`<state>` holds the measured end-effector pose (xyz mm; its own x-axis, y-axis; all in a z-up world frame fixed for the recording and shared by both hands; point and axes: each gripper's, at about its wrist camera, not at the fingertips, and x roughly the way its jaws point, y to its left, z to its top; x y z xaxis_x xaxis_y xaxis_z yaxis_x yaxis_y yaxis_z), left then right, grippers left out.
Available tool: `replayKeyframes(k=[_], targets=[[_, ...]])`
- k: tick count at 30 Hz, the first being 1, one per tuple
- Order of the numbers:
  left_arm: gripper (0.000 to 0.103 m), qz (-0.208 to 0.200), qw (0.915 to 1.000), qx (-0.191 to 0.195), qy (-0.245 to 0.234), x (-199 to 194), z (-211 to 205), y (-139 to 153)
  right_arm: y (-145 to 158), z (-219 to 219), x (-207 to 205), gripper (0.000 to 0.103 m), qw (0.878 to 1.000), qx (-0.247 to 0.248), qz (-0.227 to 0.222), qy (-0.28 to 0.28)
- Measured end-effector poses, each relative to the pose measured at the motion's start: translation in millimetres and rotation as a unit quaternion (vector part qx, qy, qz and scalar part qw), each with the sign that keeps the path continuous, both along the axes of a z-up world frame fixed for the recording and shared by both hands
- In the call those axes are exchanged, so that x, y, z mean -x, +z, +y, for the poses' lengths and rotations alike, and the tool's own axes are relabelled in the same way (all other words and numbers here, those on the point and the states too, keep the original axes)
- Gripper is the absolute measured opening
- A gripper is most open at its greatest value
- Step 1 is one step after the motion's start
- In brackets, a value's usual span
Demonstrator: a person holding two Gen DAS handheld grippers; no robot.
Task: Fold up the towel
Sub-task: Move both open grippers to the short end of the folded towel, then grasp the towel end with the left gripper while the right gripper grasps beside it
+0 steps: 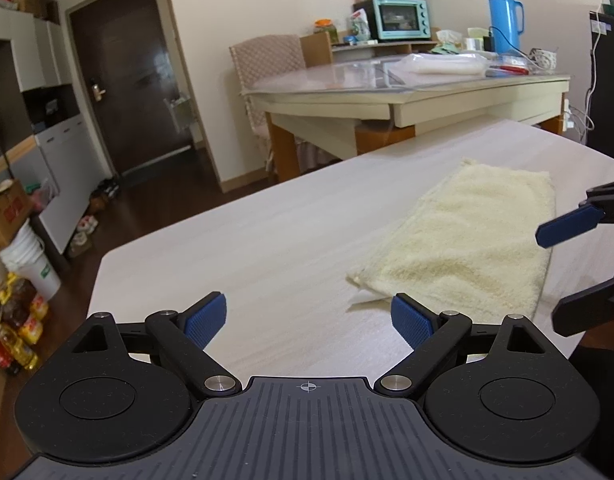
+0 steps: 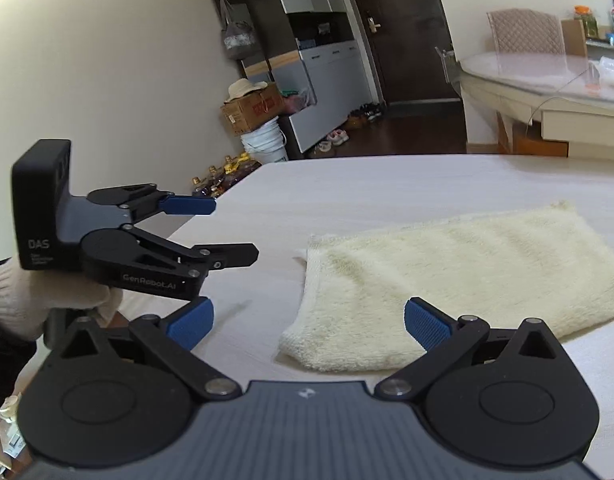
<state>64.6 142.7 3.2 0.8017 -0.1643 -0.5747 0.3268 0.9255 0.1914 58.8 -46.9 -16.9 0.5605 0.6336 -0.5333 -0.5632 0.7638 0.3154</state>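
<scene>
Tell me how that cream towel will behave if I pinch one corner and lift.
The cream towel will likely droop: it is thick, fluffy terry lying soft and rumpled. It looks already folded, so layers may peel apart. It probably slides easily on the smooth table, dragging before it lifts.

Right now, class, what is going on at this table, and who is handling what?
A person holds a two-finger gripper in each hand above a pale wooden table. A cream towel lies on it, apparently already folded over, with nothing gripping it. The left gripper and the right gripper both have their jaws spread wide and hold nothing. The left one hangs off to the towel's side, the right one just over its near edge.
</scene>
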Motion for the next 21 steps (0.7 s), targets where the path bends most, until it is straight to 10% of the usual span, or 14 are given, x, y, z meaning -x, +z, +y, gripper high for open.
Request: replayKeyframes(k=[4,10,21], targets=[[0.093,0.002,1.0,0.001,0.004,1.3,5.0,-1.7,-2.9,27.3,10.6,0.102,0.993,0.1,-0.056,0.02],[0.093,0.0,0.9999,0.005,0.01,4.0,9.5,-2.8,-19.3,65.9,28.0,0.074,0.962,0.23,-0.137,0.054],[0.093,-0.001,1.0,-0.003,-0.004,1.0,9.2,-5.6,-19.8,72.9,21.1,0.056,0.947,0.276,-0.14,0.085]])
